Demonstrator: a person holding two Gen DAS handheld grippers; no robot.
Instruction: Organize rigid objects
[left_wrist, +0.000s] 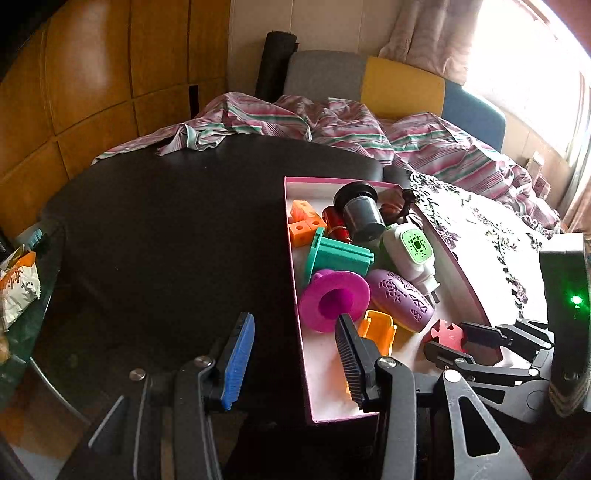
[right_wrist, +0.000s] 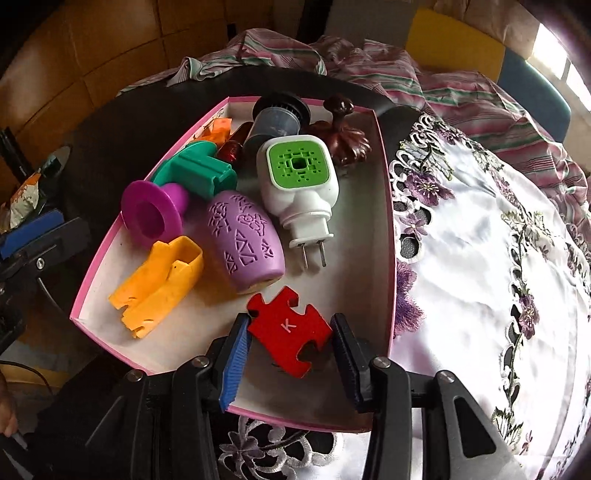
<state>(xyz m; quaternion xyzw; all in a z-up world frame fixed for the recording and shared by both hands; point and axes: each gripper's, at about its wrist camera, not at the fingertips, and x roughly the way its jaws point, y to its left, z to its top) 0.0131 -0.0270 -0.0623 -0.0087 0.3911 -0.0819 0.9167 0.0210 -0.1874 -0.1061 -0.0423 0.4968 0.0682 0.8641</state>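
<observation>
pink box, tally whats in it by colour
In the pink box:
orange: 2, cube cluster, yellow-orange clip
purple: 2, magenta spool, lilac case
red: 2, K puzzle piece, red cylinder
teal: 1
white-green plug: 1
dark cup: 1
brown knob: 1
total: 10

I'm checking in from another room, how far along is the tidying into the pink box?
Mostly done: the pink box already holds the plug-in diffuser, purple case, yellow piece and others. In hand: the right claw brackets the red puzzle piece inside the box. No loose items show.
</observation>
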